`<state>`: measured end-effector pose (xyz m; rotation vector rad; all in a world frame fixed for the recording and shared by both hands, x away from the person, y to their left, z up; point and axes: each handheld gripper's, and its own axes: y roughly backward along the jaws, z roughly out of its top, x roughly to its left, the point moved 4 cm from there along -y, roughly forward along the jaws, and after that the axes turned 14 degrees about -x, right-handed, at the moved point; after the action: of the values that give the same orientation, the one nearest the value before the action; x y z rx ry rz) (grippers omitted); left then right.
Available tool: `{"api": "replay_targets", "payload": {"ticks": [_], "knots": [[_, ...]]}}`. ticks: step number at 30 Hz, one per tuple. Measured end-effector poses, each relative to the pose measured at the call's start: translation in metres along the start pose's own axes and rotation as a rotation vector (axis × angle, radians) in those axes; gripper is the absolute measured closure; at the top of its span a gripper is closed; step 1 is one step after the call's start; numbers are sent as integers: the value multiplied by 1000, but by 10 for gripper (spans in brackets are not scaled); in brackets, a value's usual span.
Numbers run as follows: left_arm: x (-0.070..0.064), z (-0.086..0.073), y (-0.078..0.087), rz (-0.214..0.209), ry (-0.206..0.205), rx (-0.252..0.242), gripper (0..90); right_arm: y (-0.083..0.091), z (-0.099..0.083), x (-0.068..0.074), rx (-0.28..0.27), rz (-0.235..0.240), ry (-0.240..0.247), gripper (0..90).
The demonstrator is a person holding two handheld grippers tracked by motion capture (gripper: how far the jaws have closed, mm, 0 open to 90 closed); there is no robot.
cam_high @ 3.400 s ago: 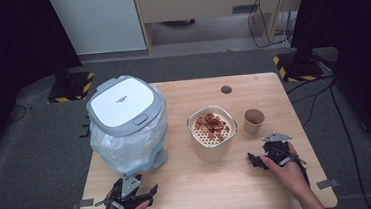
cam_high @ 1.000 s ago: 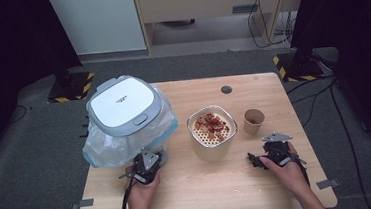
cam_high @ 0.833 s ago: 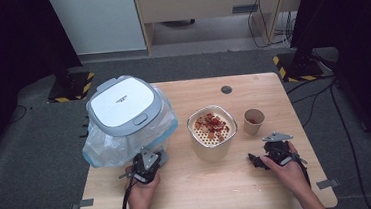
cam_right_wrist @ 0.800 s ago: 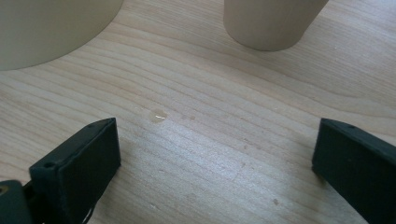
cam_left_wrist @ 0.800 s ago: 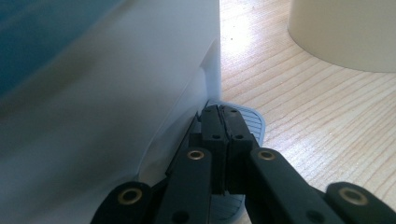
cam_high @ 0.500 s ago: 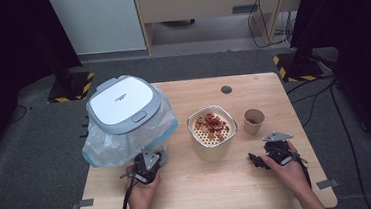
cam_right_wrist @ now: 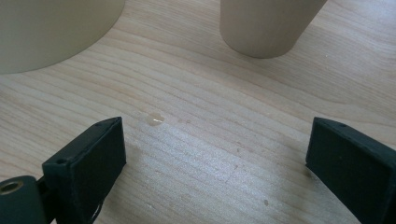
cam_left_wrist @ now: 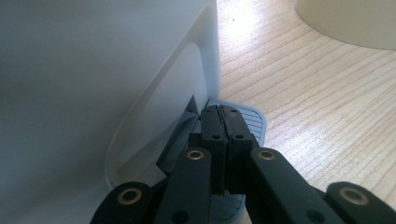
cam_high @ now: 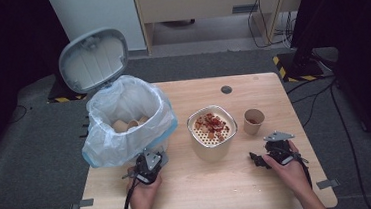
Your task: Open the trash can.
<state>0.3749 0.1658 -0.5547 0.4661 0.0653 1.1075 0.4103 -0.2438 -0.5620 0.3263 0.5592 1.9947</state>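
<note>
Nearest to the person, the left hand-held gripper (cam_high: 147, 166) rested at the foot of the white bin (cam_left_wrist: 93, 84), with its jaws pressed together and their tips laid on the grey pedal (cam_left_wrist: 247, 119) at the bin's base. On the other side of the bench (cam_high: 220, 192), the right hand-held gripper (cam_high: 264, 159) lay low over the wood with its jaws spread wide and nothing between them; a small wet drop (cam_right_wrist: 154, 119) was on the wood in front of them. A little farther stood the round container (cam_high: 212, 132) with red food pieces on a perforated insert, and just beside it, to the right, the small paper cup (cam_high: 253, 121). At the left, the bin's plastic liner (cam_high: 125, 124) was open, and brown cups were inside it. Behind, the grey lid (cam_high: 93, 59) stood raised.
</note>
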Motion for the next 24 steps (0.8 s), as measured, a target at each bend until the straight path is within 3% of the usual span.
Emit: {"api": "replay_targets", "payload": {"ticks": [6, 15, 18, 24], "knots": [[0, 0, 0, 0, 1, -4, 882, 2, 3, -1, -14, -6, 2, 52], [0, 0, 0, 2, -1, -5, 882, 10, 12, -14, -27, -21, -4, 56], [0, 0, 0, 3, -4, -3, 882, 10, 19, -17, -36, -20, 10, 59], [0, 0, 0, 4, -4, -3, 882, 7, 36, -23, -69, -22, -12, 65]]}}
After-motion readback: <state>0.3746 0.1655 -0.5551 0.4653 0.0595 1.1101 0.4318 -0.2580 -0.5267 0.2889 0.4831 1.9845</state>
